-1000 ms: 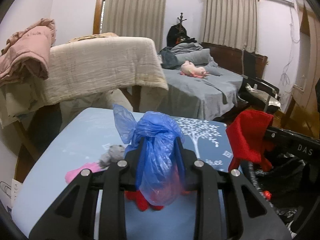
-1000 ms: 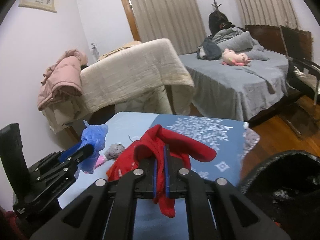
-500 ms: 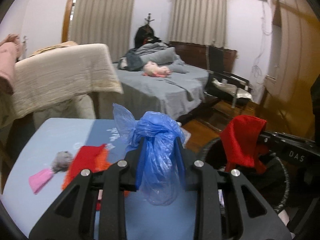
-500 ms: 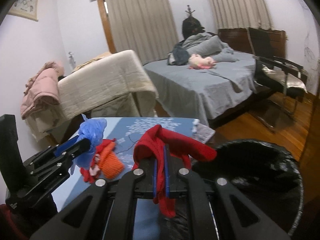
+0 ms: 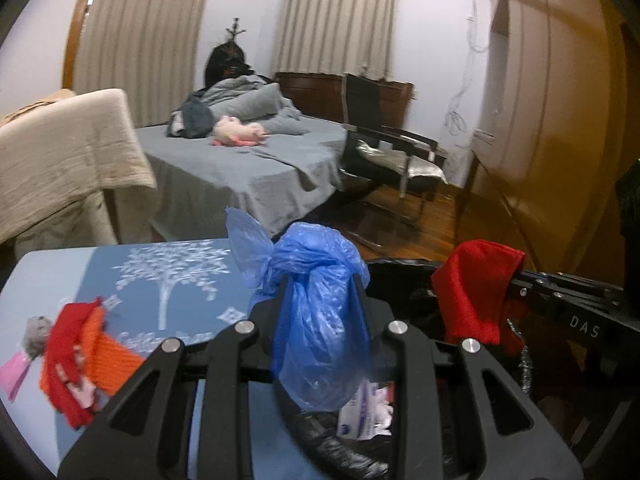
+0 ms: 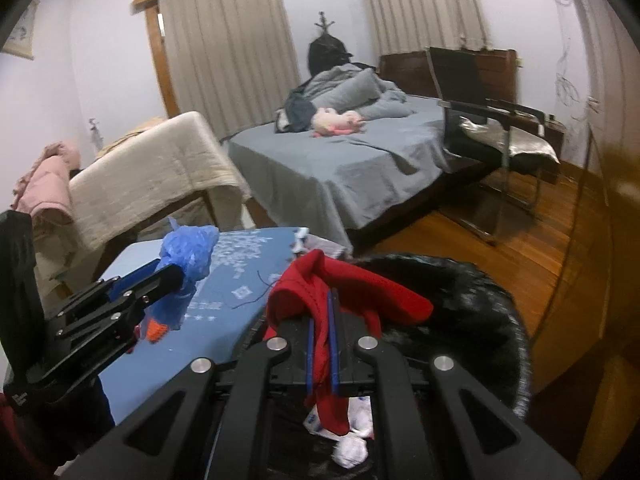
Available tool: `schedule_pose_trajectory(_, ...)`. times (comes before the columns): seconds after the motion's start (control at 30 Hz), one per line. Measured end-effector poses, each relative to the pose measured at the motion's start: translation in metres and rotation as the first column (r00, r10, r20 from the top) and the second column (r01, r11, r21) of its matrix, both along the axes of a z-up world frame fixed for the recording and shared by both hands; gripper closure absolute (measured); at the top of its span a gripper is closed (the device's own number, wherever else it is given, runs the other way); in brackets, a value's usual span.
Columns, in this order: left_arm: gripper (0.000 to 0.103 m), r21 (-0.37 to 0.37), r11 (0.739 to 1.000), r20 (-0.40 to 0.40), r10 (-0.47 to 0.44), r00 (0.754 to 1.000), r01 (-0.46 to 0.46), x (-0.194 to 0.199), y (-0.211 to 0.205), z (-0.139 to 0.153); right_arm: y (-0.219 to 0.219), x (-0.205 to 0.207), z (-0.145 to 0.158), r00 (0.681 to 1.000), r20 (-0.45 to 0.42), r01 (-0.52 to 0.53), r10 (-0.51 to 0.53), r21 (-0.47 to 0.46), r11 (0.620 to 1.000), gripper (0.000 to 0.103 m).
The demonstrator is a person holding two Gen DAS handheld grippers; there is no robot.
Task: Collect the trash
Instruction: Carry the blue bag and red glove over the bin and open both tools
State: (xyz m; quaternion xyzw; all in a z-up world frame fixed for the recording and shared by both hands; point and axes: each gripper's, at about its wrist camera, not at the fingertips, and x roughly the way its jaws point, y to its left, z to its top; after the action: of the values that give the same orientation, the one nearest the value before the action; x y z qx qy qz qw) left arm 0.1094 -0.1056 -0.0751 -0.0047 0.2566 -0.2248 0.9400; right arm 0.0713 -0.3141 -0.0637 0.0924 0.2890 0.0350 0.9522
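So the left gripper [image 5: 320,304] has its jaws clamped narrow on a knotted blue bag [image 5: 320,320]. The bag bulges out above the jaws and sags below them, so it's squeezed right in the middle, with a loose twisted tail sticking up to the left of the knot. From the right wrist view the same bag [image 6: 188,256] sits at the tip of the left gripper [image 6: 176,274], off to the left of the right jaws.

The right gripper [image 6: 322,320] has its jaws pressed nearly together on a red cloth [image 6: 340,292]. The cloth humps up over the jaw tips, spreads to both sides, and a strip hangs down between and below them. In the left view the red cloth [image 5: 476,292] shows to the right of the left jaws, draped on the end of the right gripper [image 5: 516,280].

Straight under and ahead of both sets of jaws is the black bin [image 6: 480,304], its liner rim curving around to the right. Inside, below the hanging cloth, there's white crumpled paper [image 6: 352,448] and a printed wrapper [image 5: 360,412].

Left of the left jaws, on the blue surface [image 5: 168,280] with the white tree print, lies a red and orange knit thing [image 5: 84,356], a grey fuzzy lump [image 5: 36,328] and a pink scrap [image 5: 14,372], all well apart from either jaws.
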Motion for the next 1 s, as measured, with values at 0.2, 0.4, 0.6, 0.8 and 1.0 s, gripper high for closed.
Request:
schedule_pose_trajectory(0.2,0.076,0.003,0.998,-0.015,-0.07,0.997,0.07,0.009,-0.034,-0.013,-0.031,-0.008,-0.012,0.998,-0.027,0.065,-0.065,-0.006,0.998,0.097)
schedule_pose_trajectory(0.4,0.076,0.004,0.993,-0.043,-0.114,0.993,0.114,0.016,-0.055,-0.027,-0.048,-0.01,-0.024,0.993,-0.055,0.1,-0.1,0.002,0.995,0.097)
schedule_pose_trajectory(0.6,0.075,0.007,0.991,-0.068,-0.135,0.989,0.136,0.024,-0.063,-0.038,-0.056,-0.007,-0.035,0.99,-0.076,0.115,-0.115,0.001,0.993,0.097)
schedule_pose_trajectory(0.8,0.049,-0.005,0.99,-0.1,-0.144,0.984,0.144,0.032,-0.059,-0.044,-0.061,-0.005,-0.044,0.985,-0.109,0.135,-0.136,-0.02,0.991,0.093)
schedule_pose_trajectory(1.0,0.038,0.004,0.993,-0.108,-0.116,0.987,0.117,0.034,-0.046,-0.044,-0.064,-0.012,-0.055,0.976,-0.145,0.156,-0.161,-0.041,0.987,0.07)
